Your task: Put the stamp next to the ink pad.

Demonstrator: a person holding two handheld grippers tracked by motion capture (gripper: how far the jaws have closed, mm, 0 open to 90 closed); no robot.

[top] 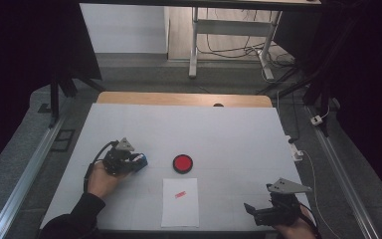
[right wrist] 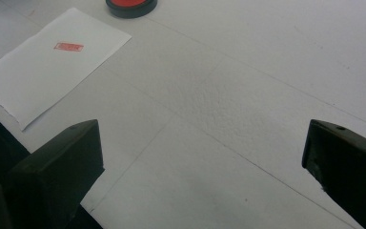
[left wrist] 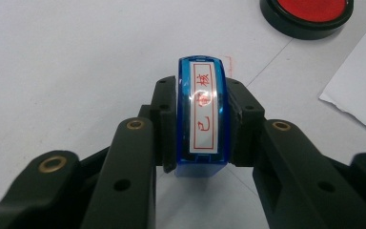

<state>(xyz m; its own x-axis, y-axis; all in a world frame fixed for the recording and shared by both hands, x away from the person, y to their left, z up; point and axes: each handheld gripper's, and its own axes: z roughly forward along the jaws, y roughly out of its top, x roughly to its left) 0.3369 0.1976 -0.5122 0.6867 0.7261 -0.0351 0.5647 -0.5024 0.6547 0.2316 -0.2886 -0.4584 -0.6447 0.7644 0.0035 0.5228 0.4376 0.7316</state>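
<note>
Gripping now: left gripper point(left wrist: 201, 125) has its jaws clamped on the blue stamp point(left wrist: 201, 114), one pad on each long flat side, and the stamp sits square between them.
Stamp position: held just above the white table cover point(top: 229, 129), left of the red ink pad point(top: 183, 163); in the high view the stamp point(top: 140, 161) pokes out of the left gripper point(top: 129, 160) toward that pad.
Stamp build: hard clear-blue plastic shell, a white label with red characters on top; I'd call it light and stiff, no give under the pads.
Slip risk: that plastic looks glossy, so it could slide if the squeeze eases or the stamp is tilted; the flat sides are the right place to hold it, low on the body and clear of the label end.
Fragility: probably sturdy enough for a firm press, though the printing face should meet things flat, not on an edge.
Ink pad: round, black-rimmed, red centre, lid off, resting near the far edge of the paper.
Paper: white sheet point(top: 180, 201) lies flat in front of the person, with a small red mark point(top: 180, 194) printed on it; thin and light, likely to shift if the stamp drags.
Right gripper: right gripper point(top: 273, 211) rests near the table's right corner, jaws wide apart, nothing between them.
</note>
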